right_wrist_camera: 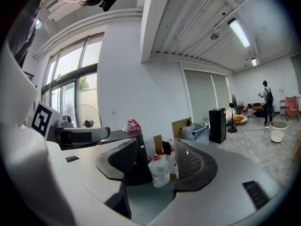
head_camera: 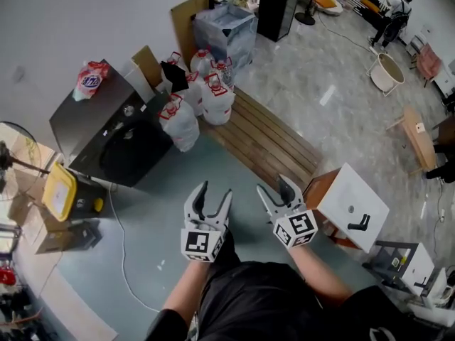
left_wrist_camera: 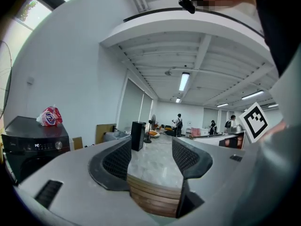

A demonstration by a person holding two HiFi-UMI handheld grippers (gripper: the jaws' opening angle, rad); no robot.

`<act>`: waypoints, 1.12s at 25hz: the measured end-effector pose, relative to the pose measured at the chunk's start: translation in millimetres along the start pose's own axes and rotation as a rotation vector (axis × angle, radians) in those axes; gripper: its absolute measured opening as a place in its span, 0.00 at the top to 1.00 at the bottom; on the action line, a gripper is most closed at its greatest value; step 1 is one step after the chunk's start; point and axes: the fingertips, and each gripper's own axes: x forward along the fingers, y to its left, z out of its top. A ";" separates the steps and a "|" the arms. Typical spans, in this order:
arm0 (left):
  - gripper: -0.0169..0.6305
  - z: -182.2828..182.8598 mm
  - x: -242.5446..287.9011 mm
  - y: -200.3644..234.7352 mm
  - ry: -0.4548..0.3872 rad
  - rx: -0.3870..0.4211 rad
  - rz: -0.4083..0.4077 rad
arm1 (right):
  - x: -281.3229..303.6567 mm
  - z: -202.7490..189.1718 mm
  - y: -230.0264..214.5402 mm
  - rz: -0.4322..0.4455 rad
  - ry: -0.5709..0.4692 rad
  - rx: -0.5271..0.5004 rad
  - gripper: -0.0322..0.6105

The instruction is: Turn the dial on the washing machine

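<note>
The black washing machine [head_camera: 106, 130] stands at the left on the floor, a red and white bag [head_camera: 90, 80] on its top. Its round dial [head_camera: 129, 110] sits on the control panel. In the left gripper view the machine [left_wrist_camera: 33, 145] is far left, its dial [left_wrist_camera: 58, 145] a small silver knob. My left gripper [head_camera: 210, 201] and right gripper [head_camera: 274, 190] hover side by side over the floor, well short of the machine. Both stand open with nothing between their fingers. In the right gripper view the machine [right_wrist_camera: 127, 138] is partly hidden behind the left jaw.
Several water jugs [head_camera: 202, 98] cluster beside the machine's right side. A wooden bench [head_camera: 266, 141] runs ahead of the grippers. A white-topped cabinet [head_camera: 353, 204] stands at the right, a yellow bin [head_camera: 58, 190] at the left, and a white cable [head_camera: 121, 254] crosses the floor.
</note>
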 end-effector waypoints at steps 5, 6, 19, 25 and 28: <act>0.59 21.8 34.7 46.6 0.002 -0.010 -0.029 | 48.5 20.8 -8.4 -0.062 0.010 0.010 0.60; 0.59 24.5 41.3 54.4 -0.001 -0.008 -0.039 | 55.7 22.9 -9.0 -0.074 0.015 0.008 0.60; 0.59 35.7 98.5 125.5 -0.011 -0.012 -0.113 | 135.9 41.7 -8.6 -0.116 0.030 -0.016 0.60; 0.59 45.6 112.2 151.1 -0.030 -0.009 -0.120 | 168.4 52.9 -7.9 -0.108 0.054 -0.045 0.60; 0.59 45.8 111.0 164.9 -0.027 -0.022 -0.099 | 178.5 54.4 -6.8 -0.106 0.057 -0.042 0.60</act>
